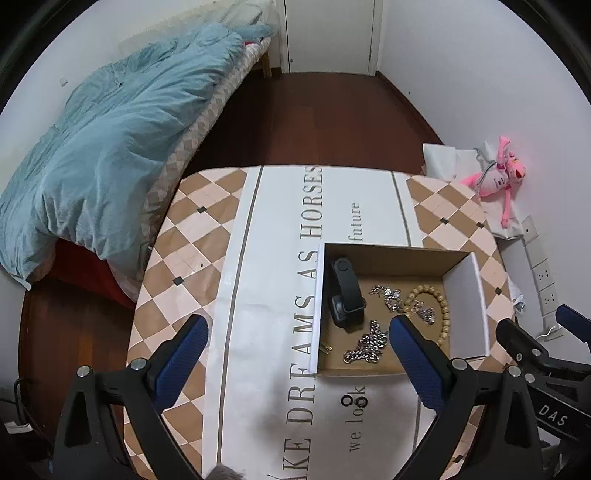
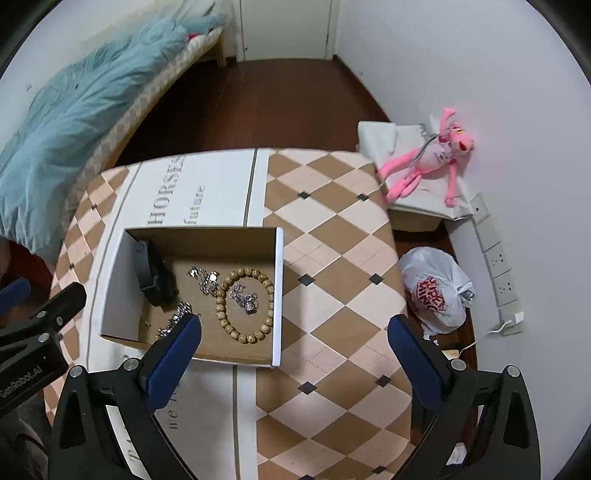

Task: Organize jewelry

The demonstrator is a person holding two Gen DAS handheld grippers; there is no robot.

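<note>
An open cardboard box (image 1: 465,295) with white outer walls sits on the tabletop (image 1: 192,236) and holds all the jewelry: a black watch (image 1: 345,291) leaning against its left wall, a silver bracelet (image 1: 388,295) near the middle, a wooden bead bracelet (image 2: 245,304) lying flat toward the right with a small silver piece (image 2: 245,295) inside its ring, and a heavy silver chain (image 1: 365,347) at the front beside a tiny gold item (image 1: 327,348) too small to tell. The left gripper (image 1: 299,365) hangs with its jaws wide and nothing between them, above the tabletop just in front of the box's left front corner. The right gripper (image 2: 295,362) is likewise spread wide and empty, its left finger over the box's front edge. Only the right wrist view shows a white plastic bag (image 2: 436,291) with red print on the floor beside the tabletop, and a charger plugged into the wall sockets (image 2: 498,269). The tabletop has a tan and cream diamond pattern with a white printed paper sheet (image 1: 280,206) under the box. Around it are a dark wood floor (image 1: 314,118), a bed with a blue quilt (image 1: 110,147), a white door (image 1: 328,33), and a pink plush toy (image 2: 432,162) on a white cloth by the wall.
</note>
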